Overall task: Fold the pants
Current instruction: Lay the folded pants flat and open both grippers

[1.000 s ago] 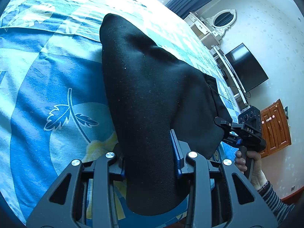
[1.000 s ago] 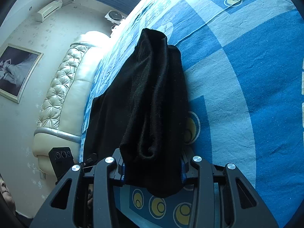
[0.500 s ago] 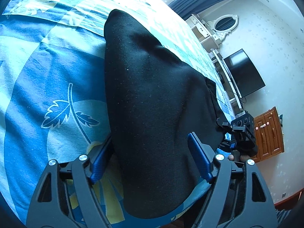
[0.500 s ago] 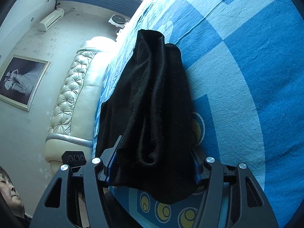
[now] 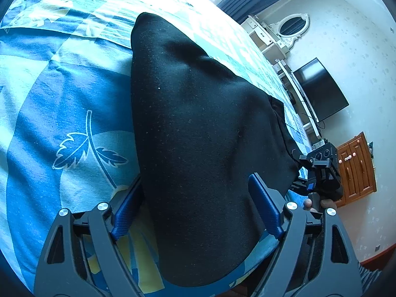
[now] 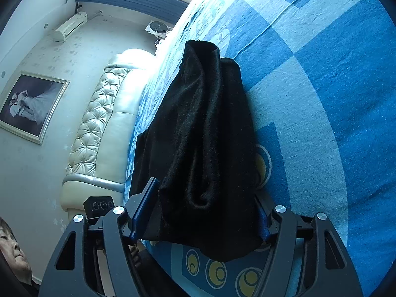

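Observation:
Black pants [image 5: 198, 111] lie folded in a long strip on the blue patterned bedsheet [image 5: 61, 99]. The near end of the strip lies between the fingers of my left gripper [image 5: 195, 185]. Its jaws are opening, and the blue pads [image 5: 126, 210] stand off the cloth on either side. In the right wrist view the other end of the pants [image 6: 205, 113] lies bunched between the fingers of my right gripper [image 6: 206, 193]. Those jaws are opening too; the left pad [image 6: 146, 203] is clear of the fabric, while the right pad is partly hidden by it. The right gripper [image 5: 321, 170] also shows at the bed's edge.
A padded cream headboard [image 6: 99, 128] rises behind the bed on the left. Past the foot of the bed stand a dark TV [image 5: 319, 89], a wooden cabinet [image 5: 356, 168] and a white dresser with an oval mirror [image 5: 292, 24]. A person [image 6: 12, 255] is at the lower left.
Both grippers have opened wide and let go of the pants. The cloth now lies slack on the sheet between the fingers. Neither hand has shifted.

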`<state>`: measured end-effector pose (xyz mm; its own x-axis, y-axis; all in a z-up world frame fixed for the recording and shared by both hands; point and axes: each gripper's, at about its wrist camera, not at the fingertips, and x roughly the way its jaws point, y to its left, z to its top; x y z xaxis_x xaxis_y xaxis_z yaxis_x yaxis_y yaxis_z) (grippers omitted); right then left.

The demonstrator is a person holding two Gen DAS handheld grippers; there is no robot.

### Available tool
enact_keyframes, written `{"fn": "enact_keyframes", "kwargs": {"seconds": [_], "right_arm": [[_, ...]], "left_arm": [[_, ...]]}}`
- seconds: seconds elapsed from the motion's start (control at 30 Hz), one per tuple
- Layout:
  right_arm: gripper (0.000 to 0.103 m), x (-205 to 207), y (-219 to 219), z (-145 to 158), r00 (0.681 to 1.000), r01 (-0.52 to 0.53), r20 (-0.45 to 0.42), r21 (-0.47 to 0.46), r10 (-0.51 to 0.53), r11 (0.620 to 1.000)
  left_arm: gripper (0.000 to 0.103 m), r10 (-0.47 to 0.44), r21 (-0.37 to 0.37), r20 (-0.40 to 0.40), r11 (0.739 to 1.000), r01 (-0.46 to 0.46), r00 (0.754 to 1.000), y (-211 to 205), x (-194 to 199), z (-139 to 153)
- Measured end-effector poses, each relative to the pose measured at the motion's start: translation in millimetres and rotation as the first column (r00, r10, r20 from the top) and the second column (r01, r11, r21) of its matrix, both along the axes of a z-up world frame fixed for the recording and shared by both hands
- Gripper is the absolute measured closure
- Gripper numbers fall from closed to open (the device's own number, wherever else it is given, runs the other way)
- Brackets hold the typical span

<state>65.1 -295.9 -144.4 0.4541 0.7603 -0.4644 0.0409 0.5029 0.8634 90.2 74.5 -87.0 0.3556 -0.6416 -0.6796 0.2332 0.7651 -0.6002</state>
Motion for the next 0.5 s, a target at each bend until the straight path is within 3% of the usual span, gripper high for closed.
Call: {"fn": "enact_keyframes", "kwargs": {"seconds": [0.33,0.5], "right_arm": [[0.035,-13,-14,-3,0.999,0.030,0.017,0.080,-0.032,0.996],[0.035,-26,-22,-3,0.998,0.051,0.036,0.094,-0.054,0.994]], "left_arm": [[0.003,0.007,0.048,0.054,0.999,-0.010,0.999,-17,-1,-6],[0.002,0.048,0.115,0.133,0.991,-0.063,0.990,-31,-11,-7]]}}
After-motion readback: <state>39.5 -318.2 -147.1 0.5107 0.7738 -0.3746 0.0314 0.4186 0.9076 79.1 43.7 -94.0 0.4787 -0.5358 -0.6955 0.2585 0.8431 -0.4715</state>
